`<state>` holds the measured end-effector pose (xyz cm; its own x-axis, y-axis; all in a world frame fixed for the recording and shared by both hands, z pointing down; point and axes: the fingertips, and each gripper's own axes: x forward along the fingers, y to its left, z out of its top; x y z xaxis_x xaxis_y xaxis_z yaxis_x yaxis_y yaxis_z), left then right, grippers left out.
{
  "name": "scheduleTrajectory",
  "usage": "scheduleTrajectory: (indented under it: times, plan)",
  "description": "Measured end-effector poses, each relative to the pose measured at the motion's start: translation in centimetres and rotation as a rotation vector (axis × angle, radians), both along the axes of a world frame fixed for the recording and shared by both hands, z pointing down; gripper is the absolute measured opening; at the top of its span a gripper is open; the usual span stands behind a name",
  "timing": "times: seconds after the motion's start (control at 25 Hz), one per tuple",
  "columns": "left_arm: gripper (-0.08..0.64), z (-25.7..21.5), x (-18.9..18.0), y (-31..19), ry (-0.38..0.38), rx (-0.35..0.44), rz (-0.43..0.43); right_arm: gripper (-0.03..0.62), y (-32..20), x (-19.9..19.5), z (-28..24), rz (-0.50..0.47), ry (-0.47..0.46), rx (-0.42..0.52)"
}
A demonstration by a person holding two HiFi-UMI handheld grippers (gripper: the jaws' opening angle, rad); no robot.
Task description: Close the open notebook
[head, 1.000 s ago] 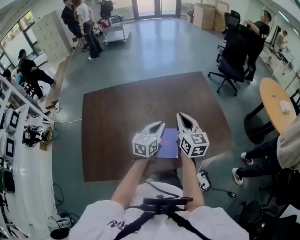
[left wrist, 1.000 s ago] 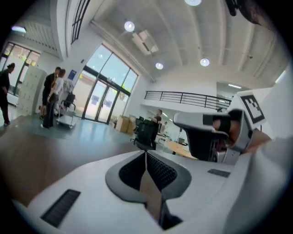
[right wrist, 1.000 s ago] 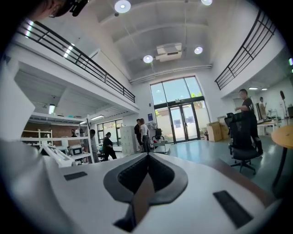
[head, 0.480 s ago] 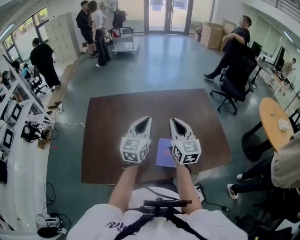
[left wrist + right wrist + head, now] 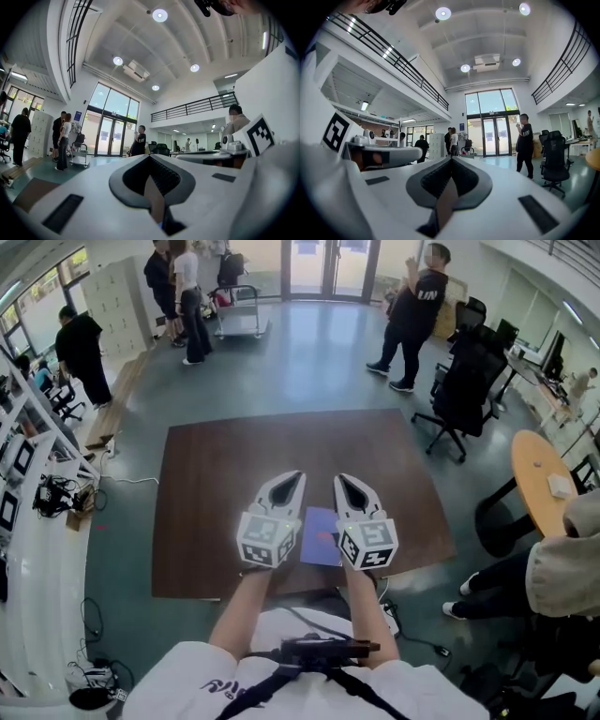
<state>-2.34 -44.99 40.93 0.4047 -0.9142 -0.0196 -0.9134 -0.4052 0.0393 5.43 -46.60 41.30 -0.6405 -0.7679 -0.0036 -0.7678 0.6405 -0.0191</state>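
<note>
A purple notebook lies flat on the brown table near its front edge and shows a single cover. My two grippers partly hide it. My left gripper hovers above the table to the left of the notebook, shut and empty. To the right of the notebook hovers my right gripper, also shut and empty. Both point level, away from me, clear of the notebook. In the left gripper view the left gripper has its jaws together against the hall beyond. The right gripper looks the same in the right gripper view.
A black office chair stands off the table's far right corner, and a round wooden table is further right. A person's legs are at the right. Several people stand at the back, beside a cart.
Both grippers have risen off the notebook, the left one more, and now hover side by side. A person at the back right has walked left.
</note>
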Motion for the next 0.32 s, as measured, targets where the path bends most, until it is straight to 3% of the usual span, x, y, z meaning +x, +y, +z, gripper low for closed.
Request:
scheduleTrajectory:
  times: [0.16, 0.32]
  plan:
    - [0.009, 0.6, 1.1, -1.6, -0.003, -0.012, -0.052, 0.005, -1.9, 1.3, 1.7, -0.049, 0.019, -0.046]
    - [0.009, 0.5, 1.6, -2.6, 0.042, -0.039, -0.077, 0.005, -2.9, 2.0, 0.2, -0.085, 0.018, -0.039]
